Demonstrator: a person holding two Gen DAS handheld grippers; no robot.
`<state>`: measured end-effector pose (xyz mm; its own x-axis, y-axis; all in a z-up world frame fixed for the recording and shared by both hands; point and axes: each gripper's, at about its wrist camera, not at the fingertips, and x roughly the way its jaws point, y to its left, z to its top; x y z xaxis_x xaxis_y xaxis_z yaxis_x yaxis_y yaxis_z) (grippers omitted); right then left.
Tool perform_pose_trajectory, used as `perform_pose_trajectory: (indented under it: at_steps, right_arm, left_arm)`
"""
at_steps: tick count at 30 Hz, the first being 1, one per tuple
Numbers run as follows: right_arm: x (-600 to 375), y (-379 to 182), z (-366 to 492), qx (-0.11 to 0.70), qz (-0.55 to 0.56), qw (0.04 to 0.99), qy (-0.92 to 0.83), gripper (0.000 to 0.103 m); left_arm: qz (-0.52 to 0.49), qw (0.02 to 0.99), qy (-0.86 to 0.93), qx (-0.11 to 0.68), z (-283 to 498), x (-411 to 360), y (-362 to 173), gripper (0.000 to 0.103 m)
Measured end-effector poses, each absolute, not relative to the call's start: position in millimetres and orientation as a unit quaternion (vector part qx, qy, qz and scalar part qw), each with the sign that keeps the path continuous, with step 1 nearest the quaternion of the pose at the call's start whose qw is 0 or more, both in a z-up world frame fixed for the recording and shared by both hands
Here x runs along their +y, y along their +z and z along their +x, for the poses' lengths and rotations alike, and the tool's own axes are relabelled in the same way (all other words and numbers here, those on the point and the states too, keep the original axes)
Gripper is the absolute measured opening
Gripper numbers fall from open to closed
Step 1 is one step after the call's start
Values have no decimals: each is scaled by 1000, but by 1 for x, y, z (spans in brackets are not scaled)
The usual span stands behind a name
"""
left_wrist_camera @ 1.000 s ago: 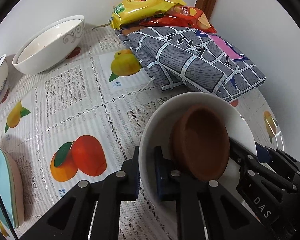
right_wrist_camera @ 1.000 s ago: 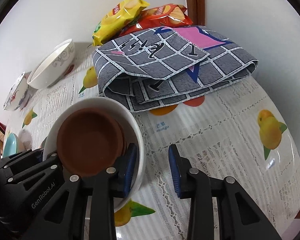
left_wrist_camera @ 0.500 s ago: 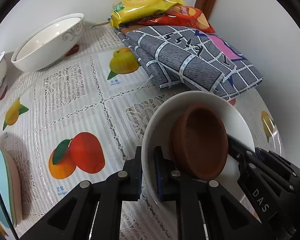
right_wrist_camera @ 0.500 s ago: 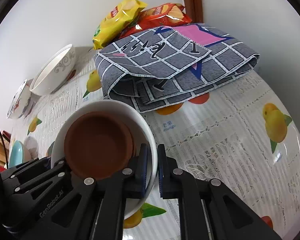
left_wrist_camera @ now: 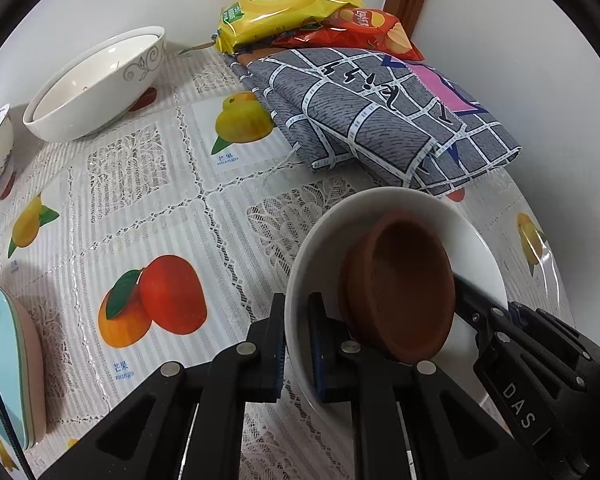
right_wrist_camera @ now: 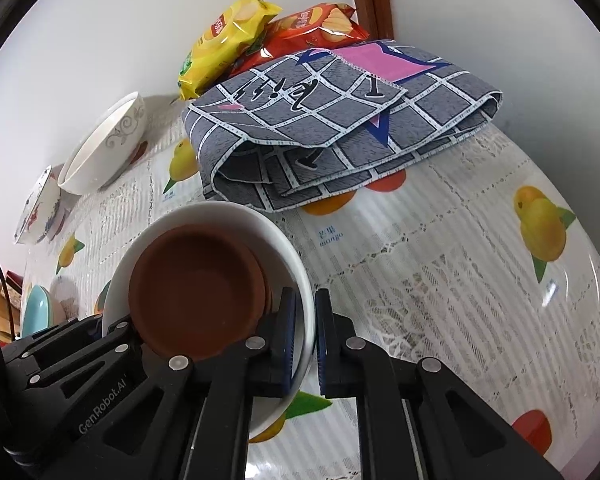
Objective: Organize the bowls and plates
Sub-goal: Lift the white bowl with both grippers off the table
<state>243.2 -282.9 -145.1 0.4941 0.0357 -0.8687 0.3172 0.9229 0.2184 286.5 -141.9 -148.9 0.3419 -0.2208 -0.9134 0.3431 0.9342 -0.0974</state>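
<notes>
Both tongs now grip 1 white bowl [left_wrist_camera: 388,216] that carries a brown saucer [left_wrist_camera: 404,292] inside it. The left tongs [left_wrist_camera: 297,344] stay clenched on the bowl's near-left rim. The right tongs [right_wrist_camera: 305,340], open beside the opposite rim 1 second ago, have since closed on that rim, 1 pad inside and 1 outside. The bowl sits between the 2 tongs, tilted, just short of the folded grey cloth [right_wrist_camera: 340,132] ahead. Judgement: with 2 grips secured, the pair seems ready to be carried towards the patterned bowl [left_wrist_camera: 96,84] far ahead-left of the left tongs.
</notes>
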Motion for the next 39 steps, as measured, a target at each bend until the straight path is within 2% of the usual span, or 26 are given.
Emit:
perform_pose_trajectory:
  at_steps: [12, 39]
  right_arm:
    - [-267, -133, 239, 491, 178, 850, -68, 9]
    - [-189, -55, 238, 454, 161, 876, 4, 9]
  left_arm:
    - [37, 823, -161, 543, 277, -117, -135, 11]
    - [11, 857, -98, 507, 258, -33, -52, 11]
